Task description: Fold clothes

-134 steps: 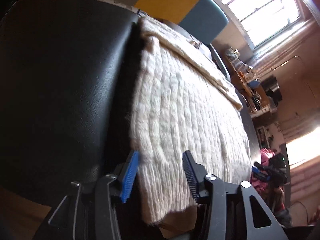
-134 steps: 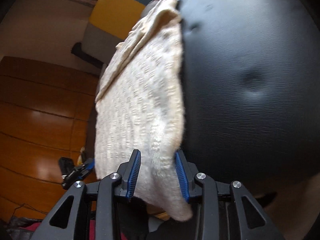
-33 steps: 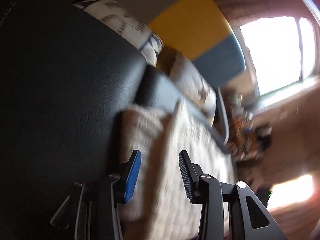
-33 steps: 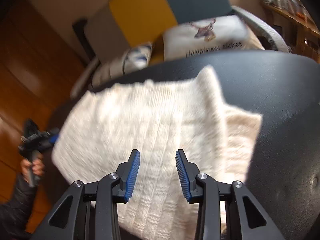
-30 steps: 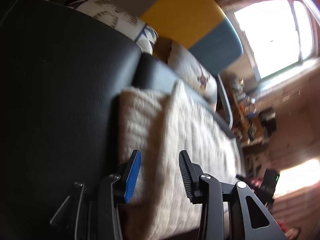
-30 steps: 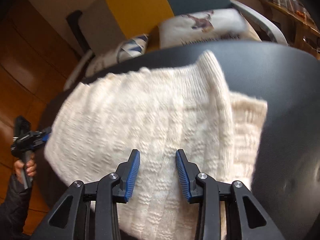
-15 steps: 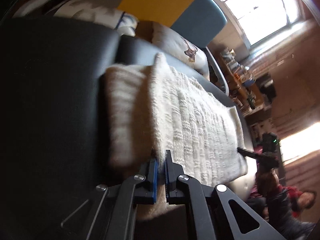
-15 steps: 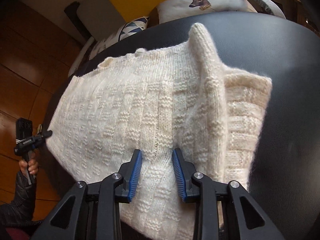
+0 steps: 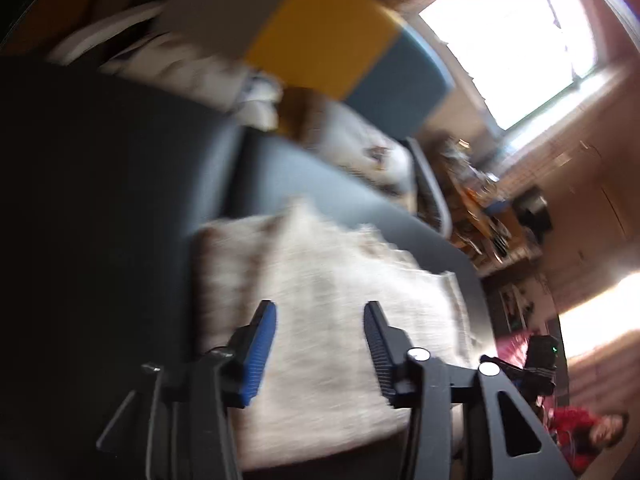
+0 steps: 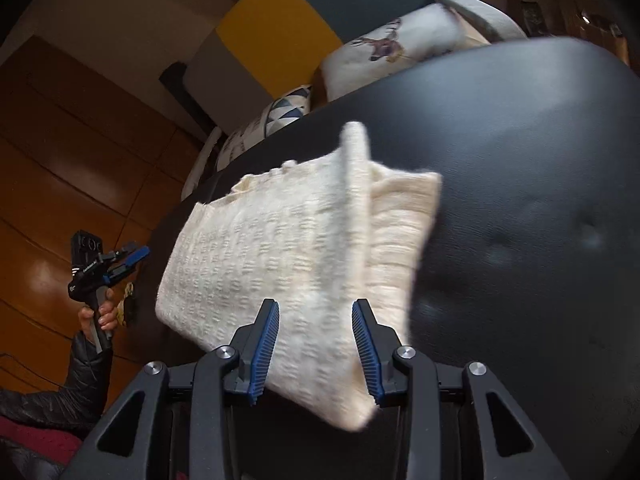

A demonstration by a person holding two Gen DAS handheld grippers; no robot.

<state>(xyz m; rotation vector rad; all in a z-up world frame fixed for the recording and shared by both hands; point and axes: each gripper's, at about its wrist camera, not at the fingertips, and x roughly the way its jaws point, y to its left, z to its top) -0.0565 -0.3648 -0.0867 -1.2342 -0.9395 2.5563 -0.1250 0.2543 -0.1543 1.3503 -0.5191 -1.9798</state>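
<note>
A cream knitted sweater (image 10: 280, 248) lies folded on a black leather seat (image 10: 520, 160), with a raised ridge of fabric along its right side. My right gripper (image 10: 315, 305) hovers over the sweater's near edge. Its jaws are opening and its pads press on nothing. In the left wrist view the sweater (image 9: 340, 280) is blurred by motion. My left gripper (image 9: 319, 309) is above its near end with its jaws opening and nothing gripped. The right wrist view shows the left gripper (image 10: 136, 255) off the seat's left edge, held by a hand.
Behind the seat stands a sofa with a yellow, blue and grey back (image 10: 280, 20) and a deer-print cushion (image 10: 400, 40). Wooden floor (image 10: 60, 160) lies to the left. A bright window (image 9: 520, 40) and a cluttered shelf (image 9: 480, 208) are at the right.
Half a second ago my left gripper was shut on the sweater's ridge; it has let go, opened and pulled back. My right gripper's jaws widened and drew back from the sweater.
</note>
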